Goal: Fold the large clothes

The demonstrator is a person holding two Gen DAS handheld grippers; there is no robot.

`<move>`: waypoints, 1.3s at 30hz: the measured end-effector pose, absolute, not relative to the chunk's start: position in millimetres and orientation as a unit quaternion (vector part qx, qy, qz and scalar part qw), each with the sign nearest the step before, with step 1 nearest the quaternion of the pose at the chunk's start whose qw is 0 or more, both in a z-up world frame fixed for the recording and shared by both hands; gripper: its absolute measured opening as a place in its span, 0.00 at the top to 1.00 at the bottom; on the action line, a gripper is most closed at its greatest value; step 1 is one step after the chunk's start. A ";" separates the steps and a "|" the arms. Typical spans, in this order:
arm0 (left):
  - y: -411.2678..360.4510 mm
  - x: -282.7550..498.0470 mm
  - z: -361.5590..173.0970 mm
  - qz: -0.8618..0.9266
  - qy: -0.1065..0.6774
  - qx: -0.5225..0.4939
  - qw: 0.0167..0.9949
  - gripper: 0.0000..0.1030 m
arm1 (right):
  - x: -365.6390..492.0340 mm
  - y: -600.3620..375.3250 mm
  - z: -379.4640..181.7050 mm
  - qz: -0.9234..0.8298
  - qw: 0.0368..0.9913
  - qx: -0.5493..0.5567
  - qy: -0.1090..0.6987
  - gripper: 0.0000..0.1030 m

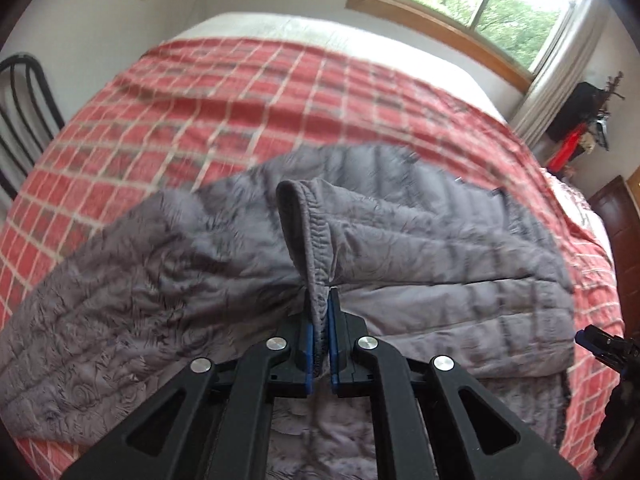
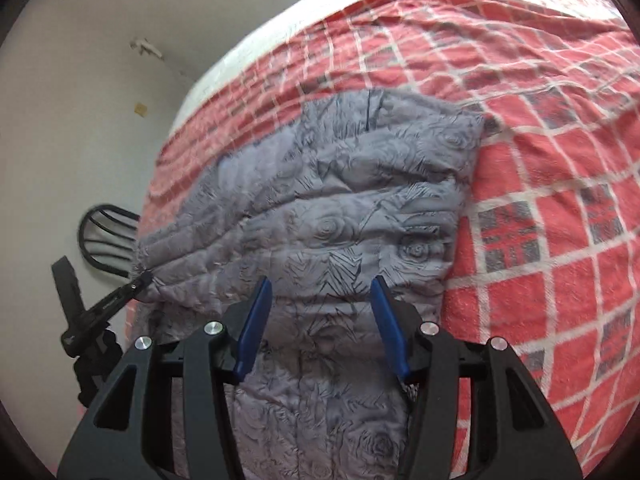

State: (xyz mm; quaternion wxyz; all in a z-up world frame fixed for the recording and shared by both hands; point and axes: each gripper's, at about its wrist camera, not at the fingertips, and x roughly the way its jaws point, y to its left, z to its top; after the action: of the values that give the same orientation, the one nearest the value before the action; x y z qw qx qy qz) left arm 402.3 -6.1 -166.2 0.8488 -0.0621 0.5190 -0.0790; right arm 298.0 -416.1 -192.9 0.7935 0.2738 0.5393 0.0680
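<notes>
Red-and-white checked blanket-covered bed (image 1: 200, 92) carries grey quilted padded jacket (image 2: 328, 216), spread near bed's front edge. Left claw (image 1: 320, 320) pinches jacket's elastic cuff (image 1: 316, 240), lifted above jacket: sleeve fold in hand. Right claw (image 2: 320, 320) wide, empty, over jacket. Next: carry cuff across body, lay flat.

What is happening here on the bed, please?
A person with a gripper in each hand is folding a grey quilted jacket on a bed covered by a red checked blanket. The left gripper is shut on the jacket's elastic cuff and lifts that sleeve over the body. The right gripper is open above the jacket and holds nothing. The fold is only partly done.
</notes>
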 end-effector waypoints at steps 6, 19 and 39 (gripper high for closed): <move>3.8 403.3 -199.4 -0.066 0.545 -0.054 0.834 0.83 | 304.2 -395.2 -222.9 0.053 0.776 0.212 0.592 0.53; -13.3 402.8 -119.1 -0.084 0.499 -0.056 0.861 0.70 | 344.1 -402.6 -166.4 0.063 0.798 0.203 0.564 0.51; -70.5 405.5 -153.3 -0.099 0.519 0.005 0.849 0.66 | 351.6 -381.8 -183.9 0.061 0.789 0.176 0.586 0.51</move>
State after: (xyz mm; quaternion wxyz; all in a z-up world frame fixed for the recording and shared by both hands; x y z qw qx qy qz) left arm 405.5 -70.5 -153.3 0.8488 0.0052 0.5193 -0.0991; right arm 351.6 -381.8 -183.9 0.7887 0.1762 0.5859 0.0607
